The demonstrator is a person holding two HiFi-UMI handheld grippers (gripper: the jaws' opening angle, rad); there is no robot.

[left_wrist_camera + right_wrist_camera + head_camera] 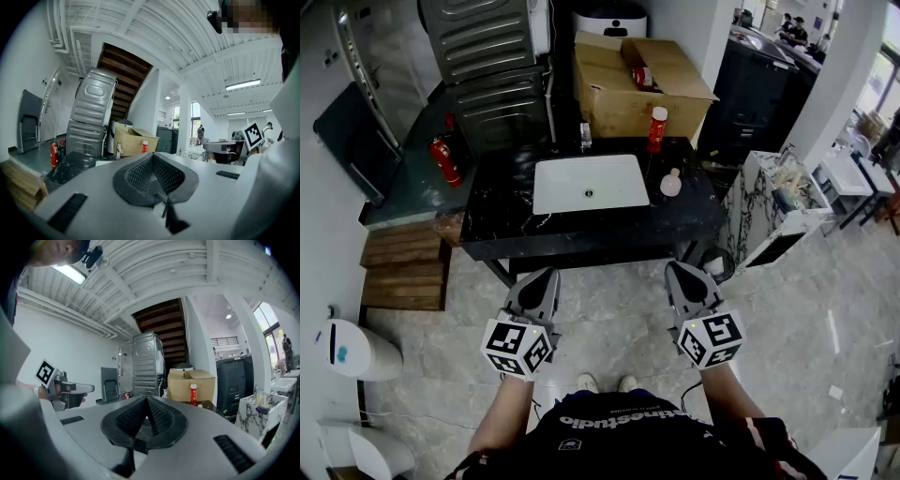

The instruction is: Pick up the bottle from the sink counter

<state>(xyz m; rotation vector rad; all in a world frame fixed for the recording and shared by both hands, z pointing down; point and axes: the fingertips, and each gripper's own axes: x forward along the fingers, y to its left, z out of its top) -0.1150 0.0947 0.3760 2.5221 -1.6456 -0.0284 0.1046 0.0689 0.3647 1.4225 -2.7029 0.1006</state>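
Observation:
A red bottle with a white cap (pixel 657 128) stands upright at the back right of the black sink counter (pixel 502 202), behind the white basin (pixel 589 183). A small pale pink bottle (pixel 671 183) sits just right of the basin. The red bottle also shows far off in the left gripper view (pixel 144 146) and the right gripper view (pixel 193 394). My left gripper (pixel 546 275) and right gripper (pixel 675 268) hover side by side over the floor in front of the counter. Both are shut with nothing between the pads, well short of either bottle.
An open cardboard box (pixel 637 80) stands behind the counter, with a small clear container (pixel 585 137) on the counter's back edge. A fire extinguisher (pixel 442 159) and wooden steps (pixel 403 267) lie to the left. A marbled cabinet (pixel 773 211) stands at the right, a white bin (pixel 356 349) at the lower left.

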